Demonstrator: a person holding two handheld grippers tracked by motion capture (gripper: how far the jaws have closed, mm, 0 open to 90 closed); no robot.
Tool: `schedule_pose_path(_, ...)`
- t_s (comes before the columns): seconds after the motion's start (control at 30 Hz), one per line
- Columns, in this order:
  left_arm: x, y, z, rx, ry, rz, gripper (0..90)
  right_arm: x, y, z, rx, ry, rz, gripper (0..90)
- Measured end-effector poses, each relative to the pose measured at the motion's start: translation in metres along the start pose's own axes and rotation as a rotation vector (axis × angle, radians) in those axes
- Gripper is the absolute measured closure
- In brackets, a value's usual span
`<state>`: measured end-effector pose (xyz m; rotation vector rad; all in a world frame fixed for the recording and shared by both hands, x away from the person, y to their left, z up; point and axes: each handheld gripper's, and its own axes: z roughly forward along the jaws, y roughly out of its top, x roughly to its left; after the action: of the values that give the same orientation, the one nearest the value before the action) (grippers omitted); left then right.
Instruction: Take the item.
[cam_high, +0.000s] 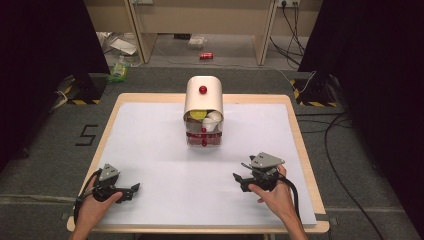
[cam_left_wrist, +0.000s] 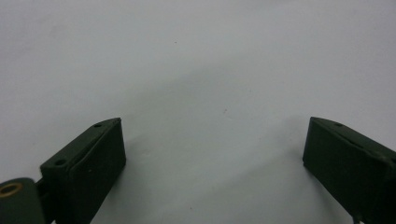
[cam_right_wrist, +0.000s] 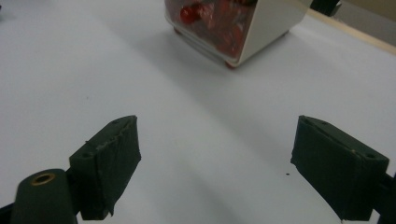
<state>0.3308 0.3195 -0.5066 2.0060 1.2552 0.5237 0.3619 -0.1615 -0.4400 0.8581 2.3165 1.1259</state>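
Note:
A cream bread-bin style box (cam_high: 203, 102) with a rounded lid and a red knob (cam_high: 203, 90) stands at the middle back of the white table sheet (cam_high: 150, 150). Its lid is raised, and yellow and white items show in the opening above a clear front with red knobs. My left gripper (cam_high: 134, 190) rests open near the front left edge, held by a hand, with bare sheet between its jaws (cam_left_wrist: 215, 140). My right gripper (cam_high: 239, 178) is open at the front right, pointing left. In the right gripper view the box's lower corner (cam_right_wrist: 233, 28) lies ahead, well beyond the open gripper (cam_right_wrist: 215, 154).
The wooden table edge (cam_high: 300, 145) frames the sheet. Beyond the table are wooden furniture legs, a red can (cam_high: 206, 56) on the floor, litter at the back left and cables (cam_high: 340, 165) at the right. Dark curtains flank both sides.

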Motion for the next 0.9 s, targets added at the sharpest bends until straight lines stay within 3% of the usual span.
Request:
schedule_pose_path(0.3,0.0,0.0,0.0,-0.002,0.0,0.0,5.1,0.008,0.036,0.012,-0.038,0.017,-0.03,17.7)
schedule_pose_path(0.9,0.0,0.0,0.0,-0.002,0.0,0.001,5.1,0.02,0.073,0.027,-0.088,0.061,-0.056,20.5)
